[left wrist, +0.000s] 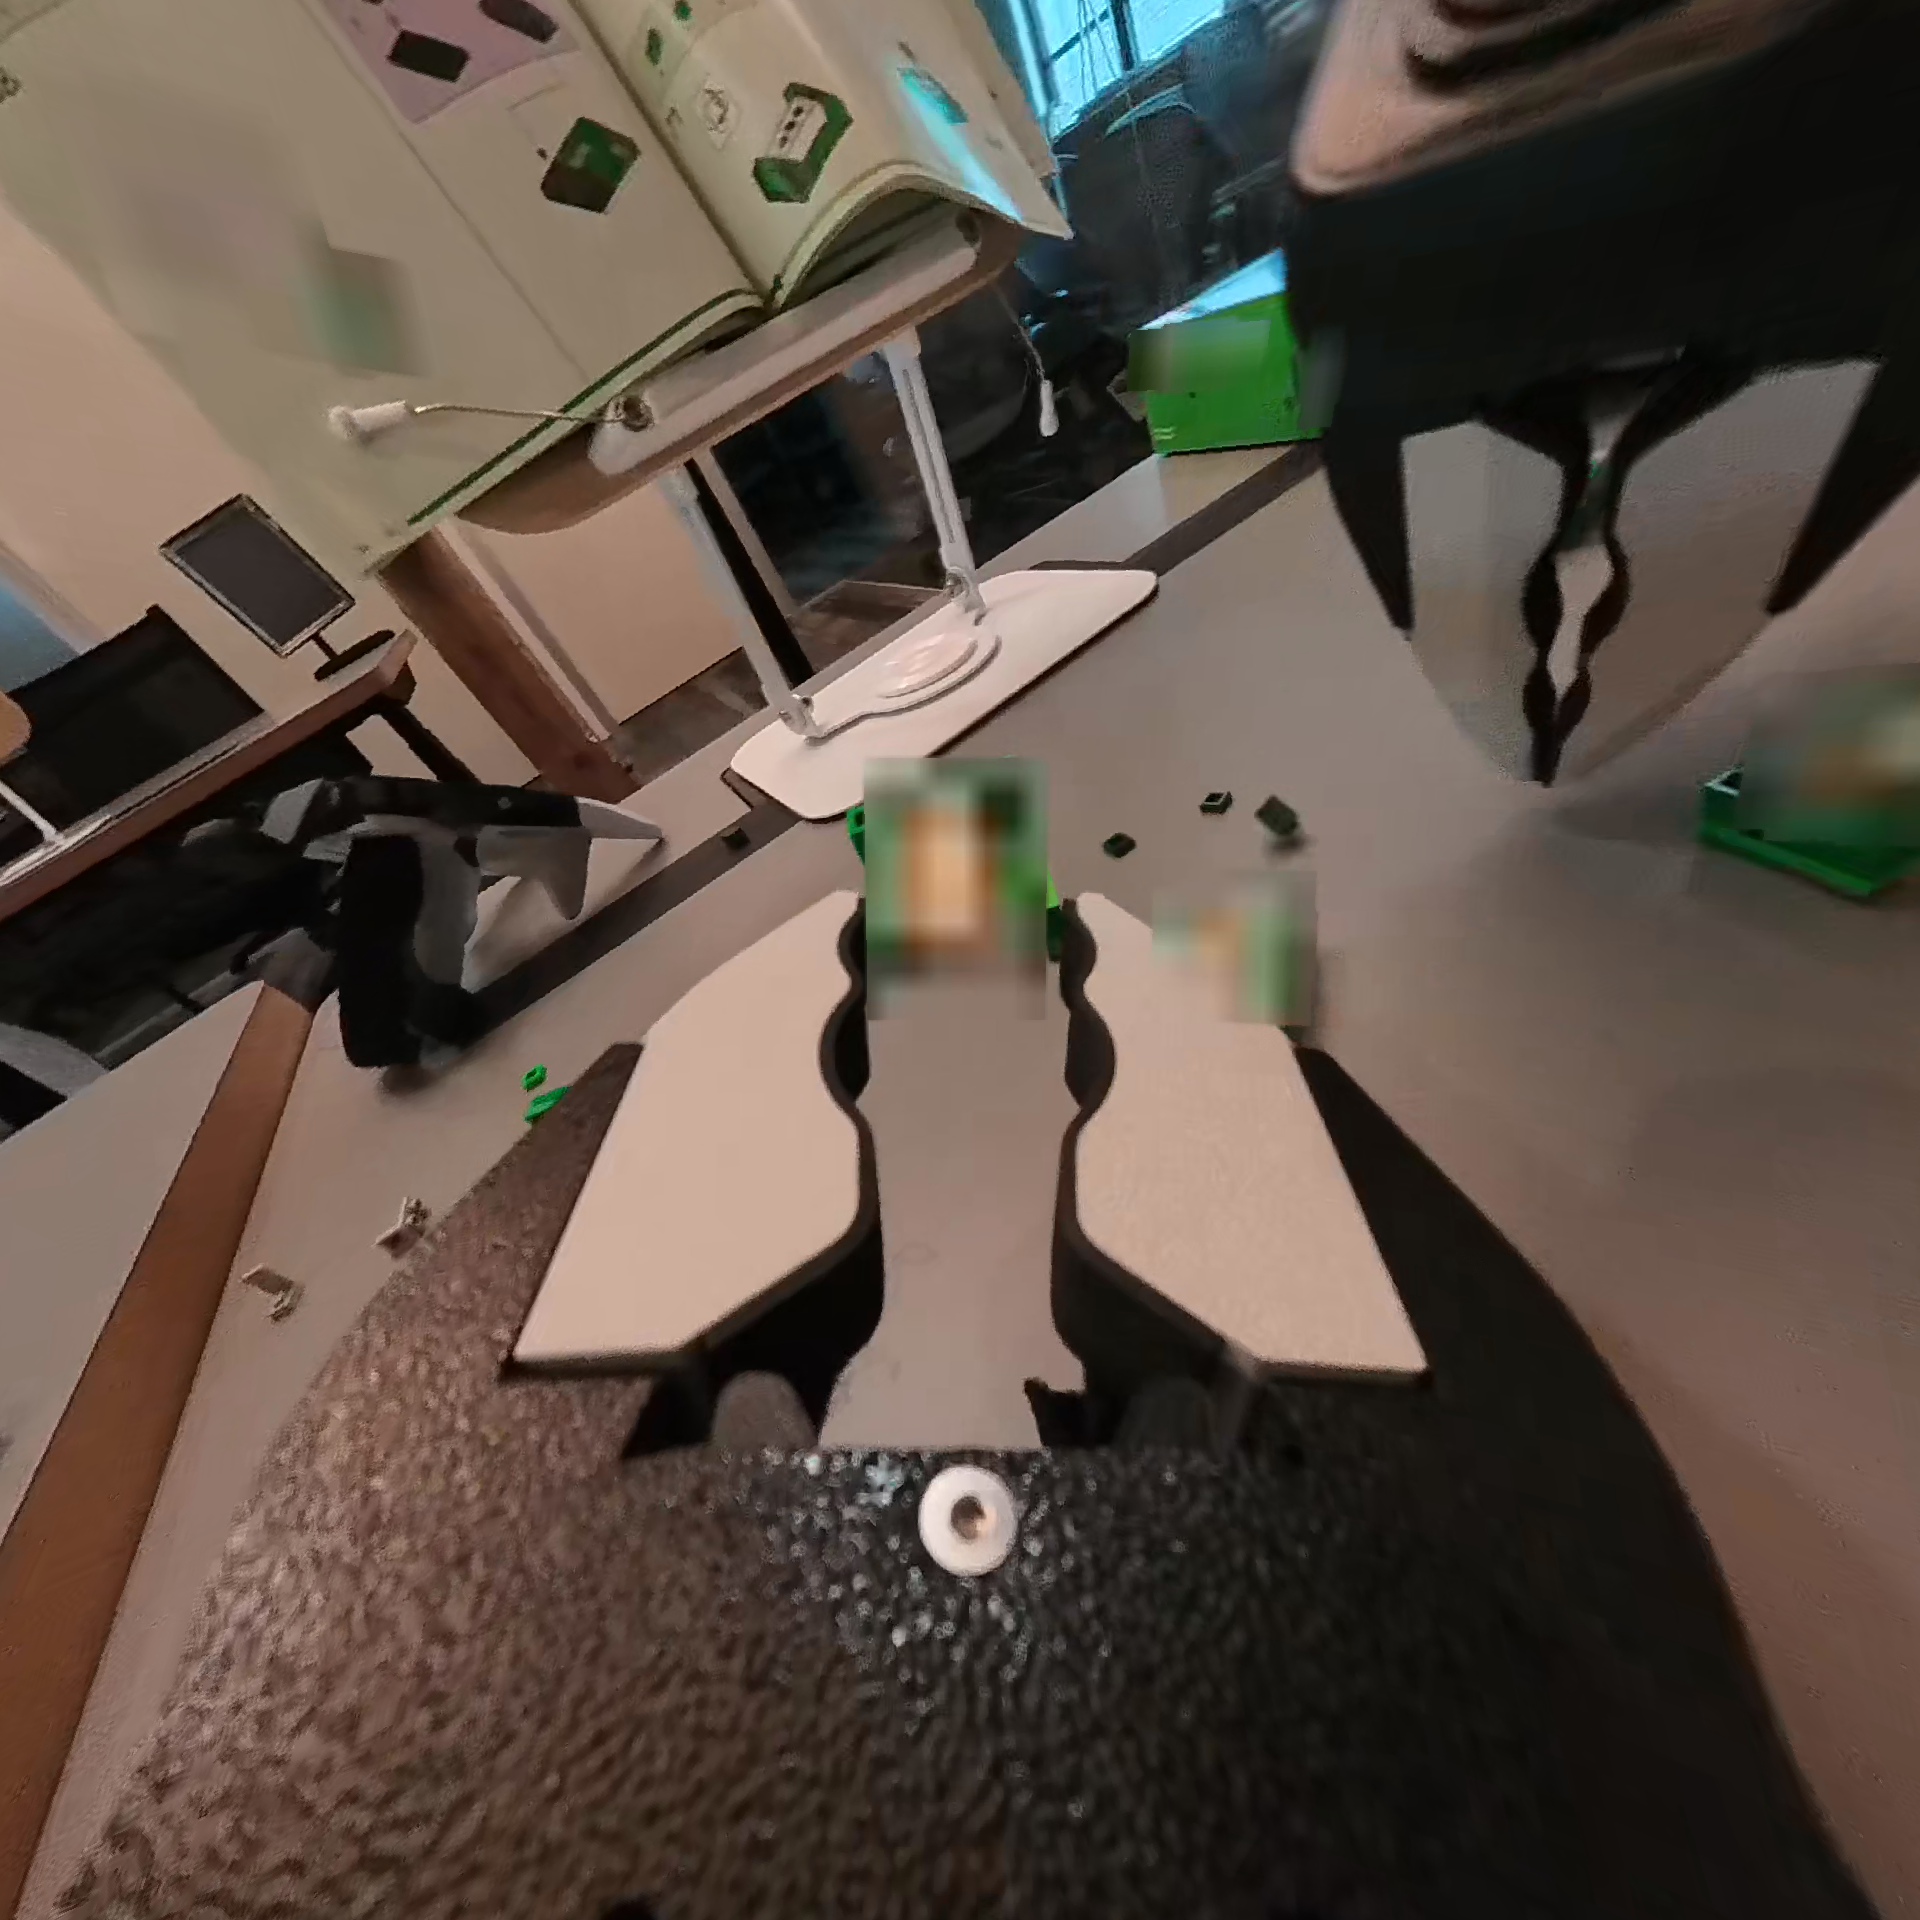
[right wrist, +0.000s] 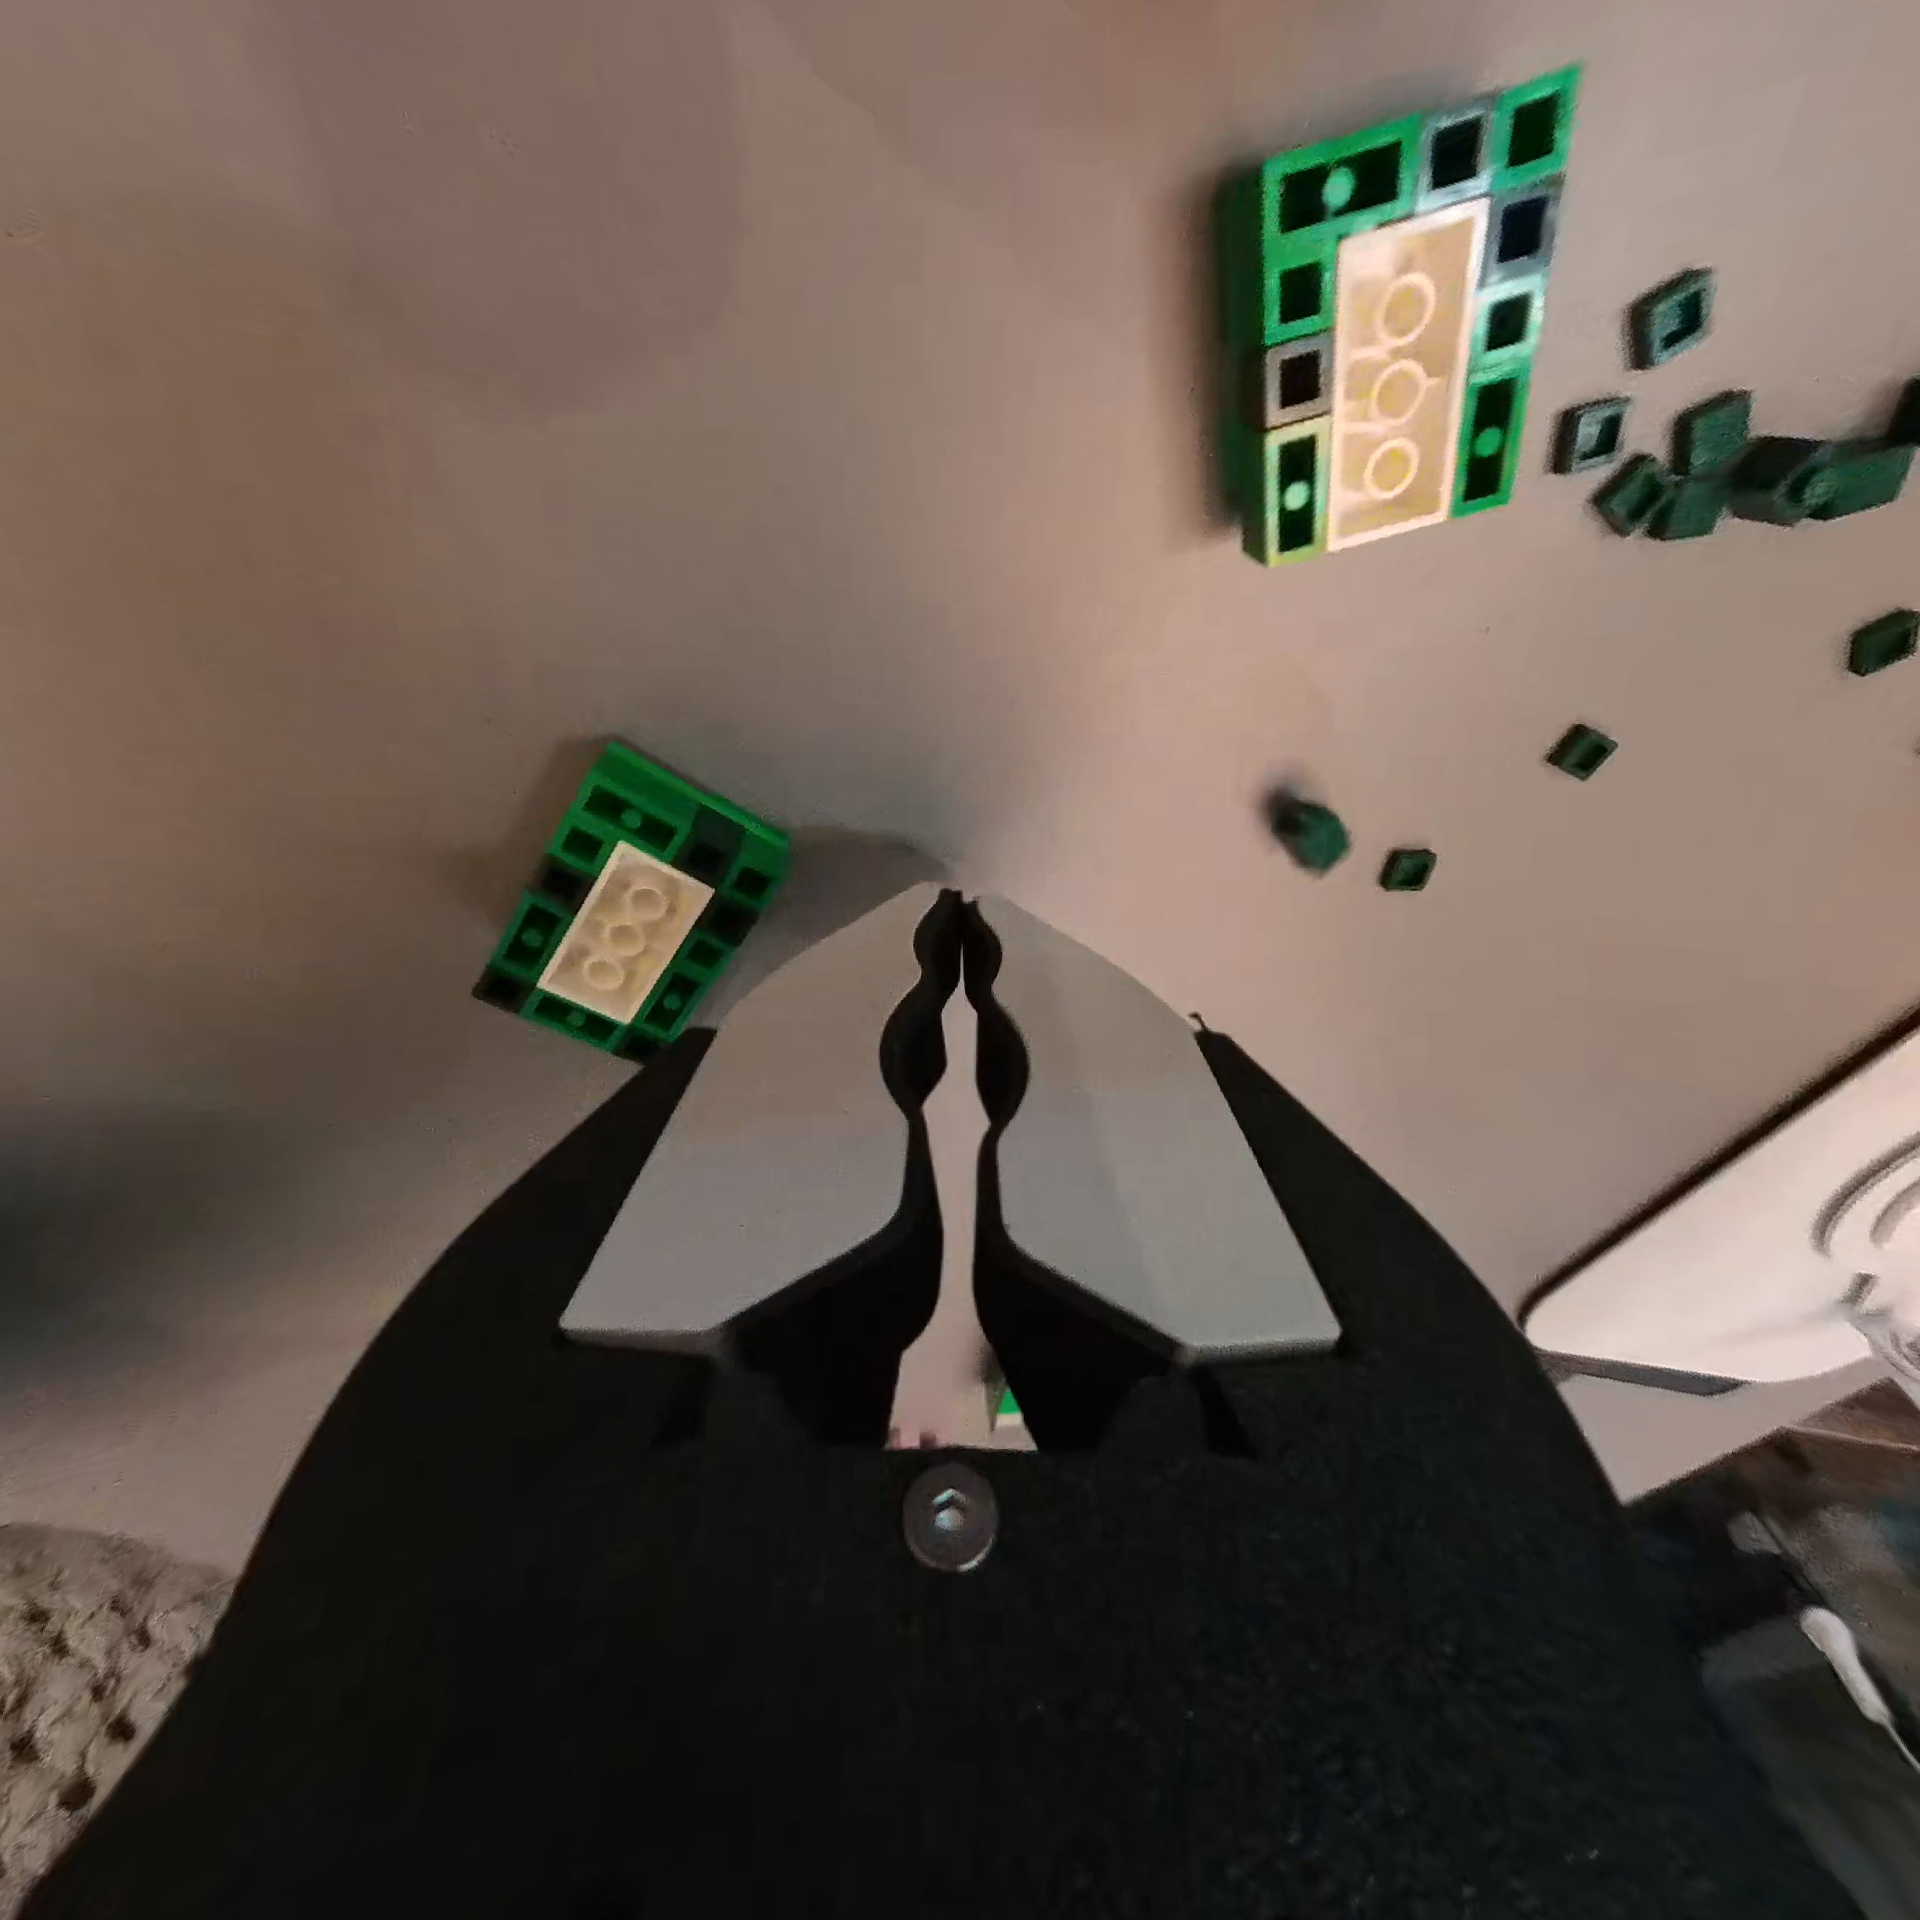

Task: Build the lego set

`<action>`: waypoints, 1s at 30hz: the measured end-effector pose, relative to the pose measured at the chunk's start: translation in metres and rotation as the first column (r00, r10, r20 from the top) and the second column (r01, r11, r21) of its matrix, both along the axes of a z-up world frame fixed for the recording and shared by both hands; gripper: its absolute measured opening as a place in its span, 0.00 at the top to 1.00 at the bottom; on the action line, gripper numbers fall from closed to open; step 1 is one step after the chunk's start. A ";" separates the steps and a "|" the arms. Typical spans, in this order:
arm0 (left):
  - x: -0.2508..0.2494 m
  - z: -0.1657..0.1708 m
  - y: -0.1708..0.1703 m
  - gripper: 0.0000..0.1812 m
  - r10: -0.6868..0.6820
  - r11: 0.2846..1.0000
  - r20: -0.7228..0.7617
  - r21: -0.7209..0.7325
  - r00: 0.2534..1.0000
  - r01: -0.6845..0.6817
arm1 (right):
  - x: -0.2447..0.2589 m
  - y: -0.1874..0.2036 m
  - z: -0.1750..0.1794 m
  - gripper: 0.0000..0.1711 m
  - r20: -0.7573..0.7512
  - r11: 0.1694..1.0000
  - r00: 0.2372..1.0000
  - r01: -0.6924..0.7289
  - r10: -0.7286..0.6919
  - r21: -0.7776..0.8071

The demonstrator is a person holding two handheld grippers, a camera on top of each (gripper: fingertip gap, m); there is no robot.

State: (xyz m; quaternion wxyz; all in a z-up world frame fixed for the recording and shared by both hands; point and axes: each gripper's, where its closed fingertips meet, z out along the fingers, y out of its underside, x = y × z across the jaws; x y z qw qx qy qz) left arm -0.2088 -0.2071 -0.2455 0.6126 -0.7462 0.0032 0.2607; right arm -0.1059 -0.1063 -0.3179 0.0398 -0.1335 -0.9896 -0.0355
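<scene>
My left gripper [left wrist: 961, 935] is open and low over the grey table. A green lego assembly [left wrist: 956, 883], mostly under a blur patch, sits on the table just past its fingertips. My right gripper [right wrist: 956, 899] is shut and empty above the table; it also shows in the left wrist view [left wrist: 1548, 764] at the upper right. In the right wrist view a small green assembly with a tan plate [right wrist: 634, 914] lies just left of the tips. A larger green and tan assembly [right wrist: 1392, 322] lies farther off to the right.
Several loose dark green pieces [right wrist: 1714, 468] lie at the right. An open instruction booklet [left wrist: 623, 156] rests on a white stand [left wrist: 935, 665]. Small green bits [left wrist: 540, 1091] and grey bits [left wrist: 405, 1221] lie near the brown table edge [left wrist: 156, 1351]. A black device [left wrist: 416, 914] lies at the left. Across from one pair of fingers to the other is roughly 15 cm.
</scene>
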 end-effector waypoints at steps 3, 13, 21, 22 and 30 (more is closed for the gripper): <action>-0.003 0.001 -0.002 0.81 0.014 1.000 0.019 0.013 1.000 -0.014 | -0.006 0.004 0.002 1.00 -0.049 1.000 0.999 0.021 -0.022 -0.010; -0.001 -0.002 0.000 0.81 0.007 1.000 -0.006 -0.010 1.000 -0.007 | -0.043 0.033 0.010 0.94 -0.165 0.844 0.886 0.334 -0.433 -0.420; 0.001 -0.004 0.002 0.81 -0.003 1.000 -0.015 -0.023 1.000 0.002 | -0.058 0.023 0.006 0.87 -0.113 0.712 0.878 0.297 -0.466 -0.636; 0.001 -0.004 0.002 0.81 -0.003 1.000 -0.015 -0.024 1.000 0.003 | -0.059 0.023 0.005 0.86 -0.108 0.708 0.879 0.296 -0.465 -0.641; 0.003 -0.006 0.003 0.81 -0.012 0.999 -0.025 -0.038 1.000 0.011 | -0.061 0.024 -0.006 0.91 -0.114 0.782 0.915 0.261 -0.387 -0.566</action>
